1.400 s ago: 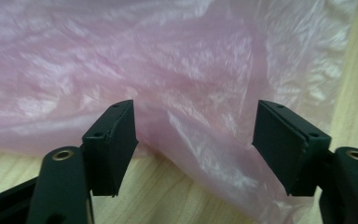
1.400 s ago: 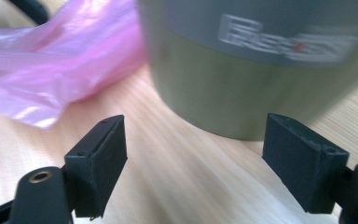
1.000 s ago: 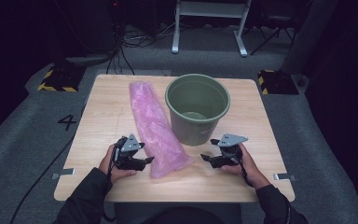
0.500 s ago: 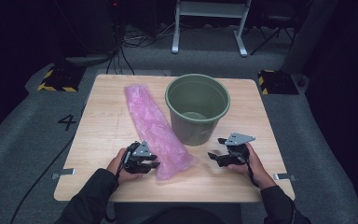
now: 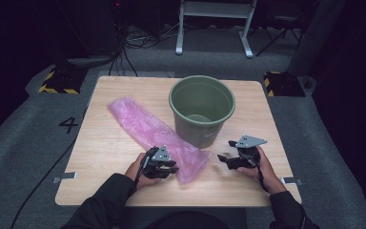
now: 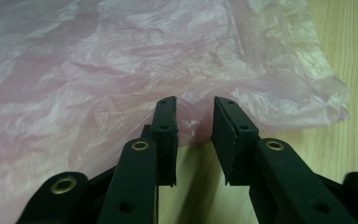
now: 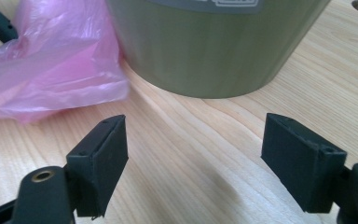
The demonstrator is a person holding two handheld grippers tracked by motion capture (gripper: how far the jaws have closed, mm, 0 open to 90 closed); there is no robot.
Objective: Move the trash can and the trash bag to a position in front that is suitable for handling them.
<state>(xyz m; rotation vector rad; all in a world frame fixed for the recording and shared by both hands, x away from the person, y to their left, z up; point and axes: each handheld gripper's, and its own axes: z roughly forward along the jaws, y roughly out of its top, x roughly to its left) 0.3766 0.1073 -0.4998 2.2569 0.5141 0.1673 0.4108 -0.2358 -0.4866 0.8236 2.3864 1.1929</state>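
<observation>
Left hand-held gripper (image 6: 193,116) at the edge of the pink plastic bag (image 5: 157,136)

Its jaws have just been closing and stand narrow, the bag's edge between them, not yet pinched. The bag runs toward 10 o'clock across the worktop (image 5: 105,148), touching the green bucket (image 5: 202,112). At 3 o'clock the right hand-held gripper (image 7: 193,156) gapes wide over bare wood near the bucket.

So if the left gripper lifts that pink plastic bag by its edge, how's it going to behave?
The thin, crinkled pink plastic bag lies flat and wrinkled on the wooden table, so it will probably droop limply and weigh very little. The left gripper has just been closing around its puckered edge; film this glossy may slip from a light pinch.
</observation>
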